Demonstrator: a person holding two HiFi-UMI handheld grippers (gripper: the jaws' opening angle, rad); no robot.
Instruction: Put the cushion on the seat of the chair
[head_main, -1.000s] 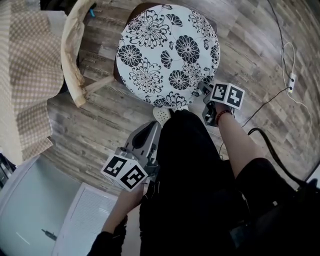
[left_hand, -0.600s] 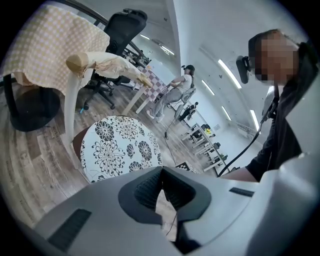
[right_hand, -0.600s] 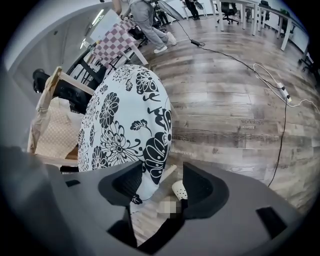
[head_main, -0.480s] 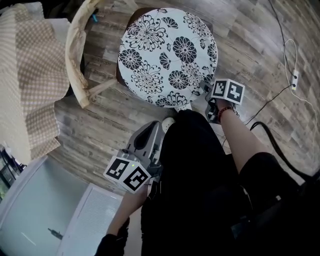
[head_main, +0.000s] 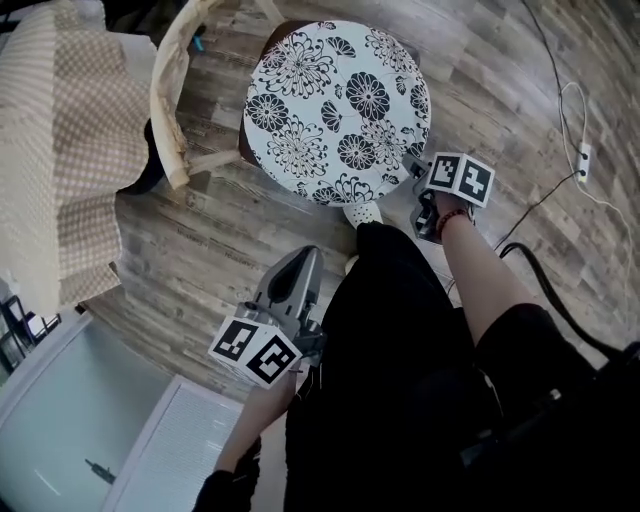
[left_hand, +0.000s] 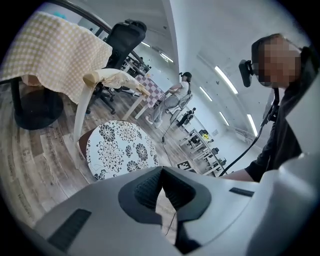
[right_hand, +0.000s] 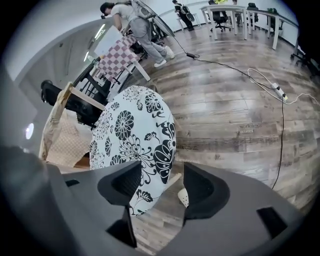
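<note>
in the head view we are looking down on the cushion (head_main: 335, 105), a round one with black flowers. it is lying flat on the seat of the chair (head_main: 170, 100) and covering almost all of it; only a brown edge of the seat is showing on the backrest side. we are holding the right gripper (head_main: 420, 200) just beside the near rim of the cushion, pointing steeply down. we are keeping the left gripper (head_main: 300, 265) well apart from the cushion, over the bare floor (head_main: 200, 240), because it is not needed for the placing.

in the left gripper view the fingers (left_hand: 145, 187) are clenched, pad against pad, and nothing is sitting between them. the cushion (left_hand: 120, 150) is showing further ahead on the chair (left_hand: 107, 80), near a checked cloth (left_hand: 55, 50).

in the right gripper view the fingers (right_hand: 122, 185) are standing wide apart; they have just been opening. the rim of the cushion (right_hand: 135, 135) is showing in the gap between them, but no pad is pressing on it, so the cushion is released. we are judging that the fingers are spread in order to leave the cushion resting on the seat, and that the task is looking finished. what is remaining is only to take this gripper away without catching the rim.
</note>
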